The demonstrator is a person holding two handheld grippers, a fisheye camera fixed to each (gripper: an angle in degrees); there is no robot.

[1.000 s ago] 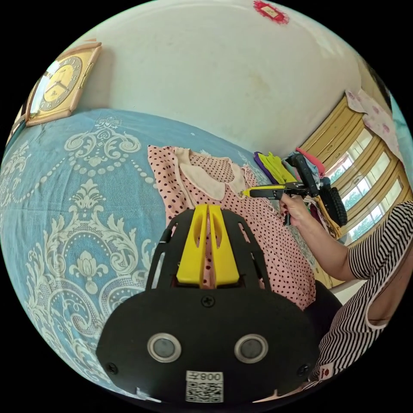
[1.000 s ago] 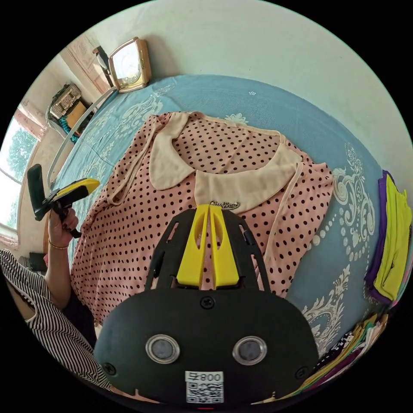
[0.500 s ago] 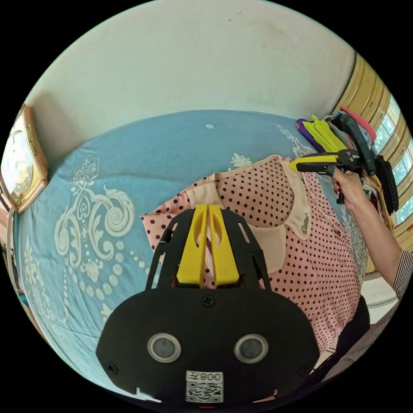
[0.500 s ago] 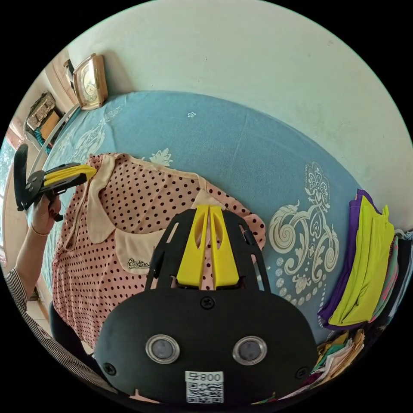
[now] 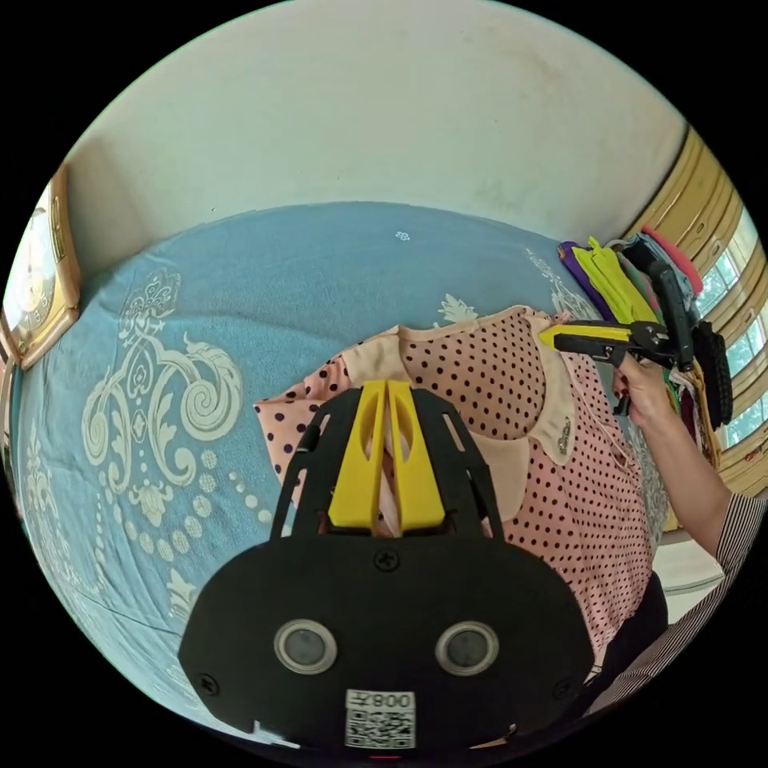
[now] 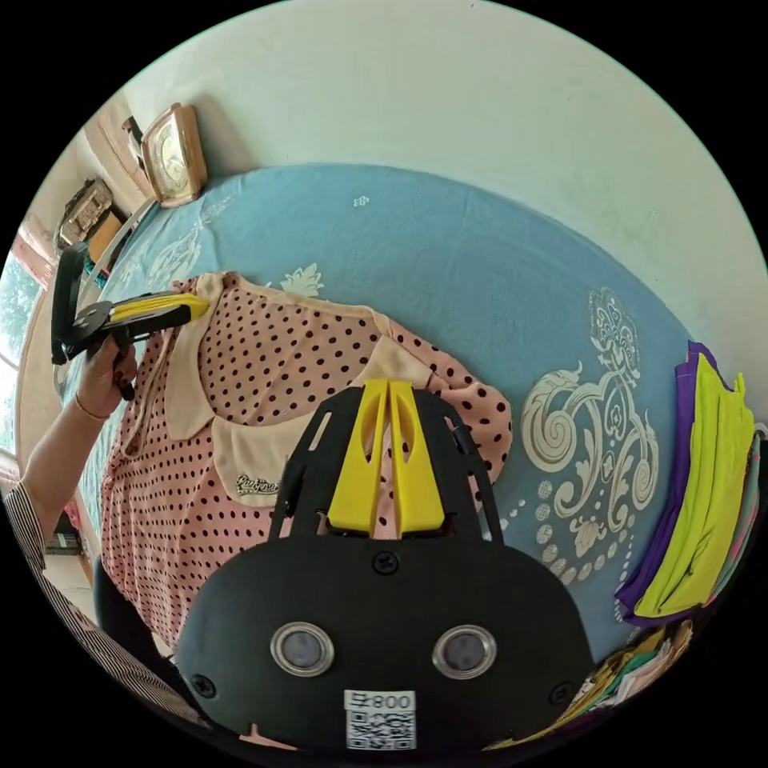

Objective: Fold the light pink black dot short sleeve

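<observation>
The light pink shirt with black dots [image 5: 512, 400] lies flat, front up, on a blue patterned bed cover [image 5: 240, 280]; its cream collar points toward the wall. My left gripper [image 5: 386, 384] is shut, with its tips over one shoulder by the collar. In the right gripper view the left gripper [image 6: 200, 302] is low against that shoulder of the shirt [image 6: 280, 360]. My right gripper [image 6: 388, 384] is shut over the other shoulder; the left gripper view has the right gripper [image 5: 548, 336] at the shirt's edge. I see no cloth pinched in either.
A stack of folded purple and lime clothes [image 6: 704, 480] sits on the bed beside the shirt. A gold-framed clock [image 6: 172, 152] leans at the wall end. The person's hand [image 5: 640, 392] and striped sleeve [image 5: 740, 528] are on the near side, with windows [image 5: 736, 320] behind.
Both grippers have moved from over the shirt's chest outward to its two shoulders and lower, toward the cloth. Their jaws stayed shut. The shirt has not moved.
</observation>
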